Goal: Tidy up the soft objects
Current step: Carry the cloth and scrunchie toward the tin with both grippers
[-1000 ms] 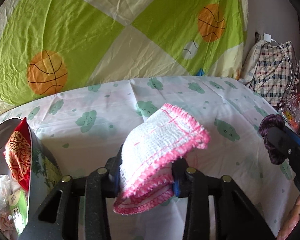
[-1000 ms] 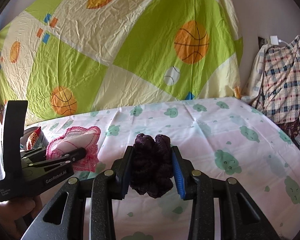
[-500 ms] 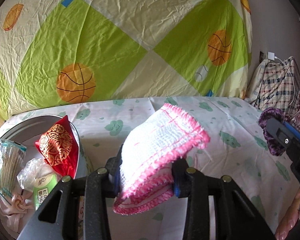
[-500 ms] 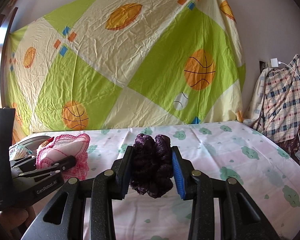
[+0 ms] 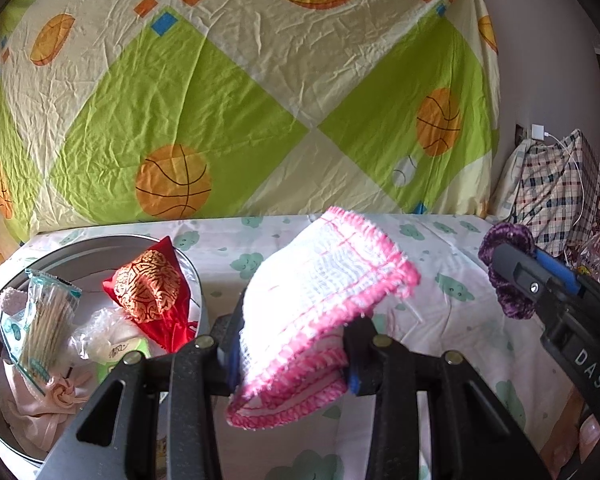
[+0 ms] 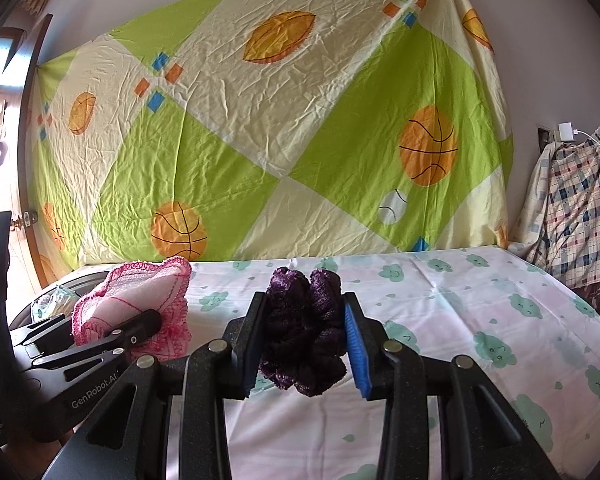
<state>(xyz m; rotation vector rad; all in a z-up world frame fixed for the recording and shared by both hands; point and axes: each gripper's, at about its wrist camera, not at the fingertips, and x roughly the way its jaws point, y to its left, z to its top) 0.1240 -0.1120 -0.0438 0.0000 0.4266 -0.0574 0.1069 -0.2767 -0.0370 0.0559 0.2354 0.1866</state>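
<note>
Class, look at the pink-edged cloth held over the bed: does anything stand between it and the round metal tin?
Nothing visible does. The pink-edged cloth hangs in the left gripper just right of the tin, whose open top already holds other items.

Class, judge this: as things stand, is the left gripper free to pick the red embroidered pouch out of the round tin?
Probably not yet. The left gripper is shut on the pink-edged cloth, though nothing blocks the red pouch in the tin.

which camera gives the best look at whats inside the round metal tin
The left wrist view. It looks down into the round tin, showing a red embroidered pouch, a packet of sticks and pale pink cloth. In the right wrist view only a sliver of the tin shows, hidden behind the left gripper and its pink-edged cloth.
</note>
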